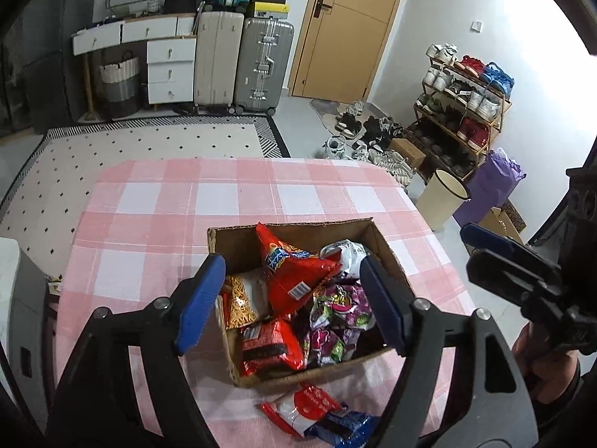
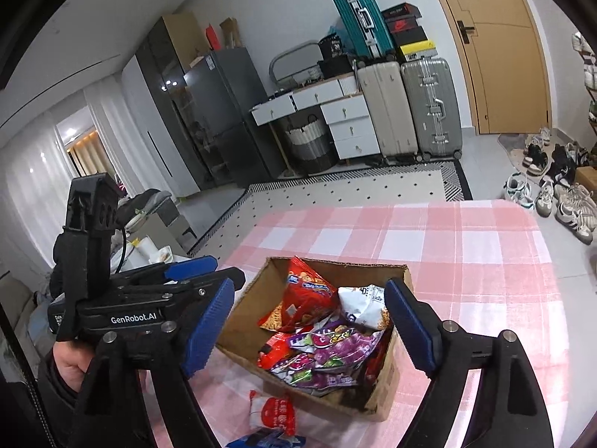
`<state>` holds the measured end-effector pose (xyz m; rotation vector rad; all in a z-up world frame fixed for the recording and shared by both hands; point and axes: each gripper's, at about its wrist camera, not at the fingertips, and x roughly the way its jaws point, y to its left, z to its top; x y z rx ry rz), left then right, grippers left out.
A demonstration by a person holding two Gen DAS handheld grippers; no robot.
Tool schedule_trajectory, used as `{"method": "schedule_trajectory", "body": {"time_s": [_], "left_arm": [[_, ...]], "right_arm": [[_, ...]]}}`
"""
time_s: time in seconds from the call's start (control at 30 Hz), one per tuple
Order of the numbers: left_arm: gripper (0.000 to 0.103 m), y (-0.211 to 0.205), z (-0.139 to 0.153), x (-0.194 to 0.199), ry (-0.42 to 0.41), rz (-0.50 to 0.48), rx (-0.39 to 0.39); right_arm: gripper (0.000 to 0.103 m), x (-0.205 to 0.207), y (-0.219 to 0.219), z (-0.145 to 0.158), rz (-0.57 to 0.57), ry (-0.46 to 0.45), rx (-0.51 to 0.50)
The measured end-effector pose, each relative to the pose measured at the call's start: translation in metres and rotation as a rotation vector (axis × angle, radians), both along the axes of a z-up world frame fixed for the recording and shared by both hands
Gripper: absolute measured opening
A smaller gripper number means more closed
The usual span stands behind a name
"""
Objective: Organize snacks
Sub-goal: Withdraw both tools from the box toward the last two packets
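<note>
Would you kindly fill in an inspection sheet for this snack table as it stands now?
Surface: table under a pink checked cloth, mostly bare.
Job's things: open cardboard box holding snack bags, a red bag on top; a red-white packet and a blue packet lie on the cloth just outside its near wall.
Clutter: nothing seen on the table.
Grippers: left gripper and right gripper both open, empty, poised over the box.
Cables: a dark lead behind the left gripper.
Surroundings: suitcases, drawers, shoe rack, bin, rug, door.
</note>
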<state>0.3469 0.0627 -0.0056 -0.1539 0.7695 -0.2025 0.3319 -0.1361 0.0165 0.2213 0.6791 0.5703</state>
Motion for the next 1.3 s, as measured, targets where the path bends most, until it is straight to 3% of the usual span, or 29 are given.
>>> {"method": "schedule_trajectory", "body": {"time_s": [0.1,0.33,0.5,0.63,0.73,0.93,1.3], "left_arm": [[0.080,-0.001,0.009,-0.018,-0.024,0.007,0.019],[0.081,-0.005,0.022,-0.060,-0.066,0.014,0.051],[0.086,-0.004,0.034,-0.088,-0.093,0.027,0.042],[0.097,-0.002,0.042,-0.110,-0.124,0.049,0.041],[0.097,0.001,0.046,-0.129,-0.143,0.048,0.025],[0.102,0.002,0.048,-0.163,-0.167,0.067,0.023],[0.102,0.001,0.028,-0.195,-0.158,0.062,-0.004]], "right_arm": [[0.086,-0.015,-0.003,0.008,0.002,-0.020,0.005],[0.095,-0.050,-0.008,0.022,-0.005,-0.067,0.026],[0.100,-0.076,-0.011,0.026,-0.020,-0.102,0.058],[0.102,-0.094,-0.012,0.030,-0.024,-0.108,0.070],[0.102,-0.107,-0.013,0.028,-0.031,-0.110,0.079],[0.102,-0.138,-0.017,0.024,-0.049,-0.141,0.108],[0.102,-0.165,-0.006,-0.001,-0.030,-0.115,0.080]]}}
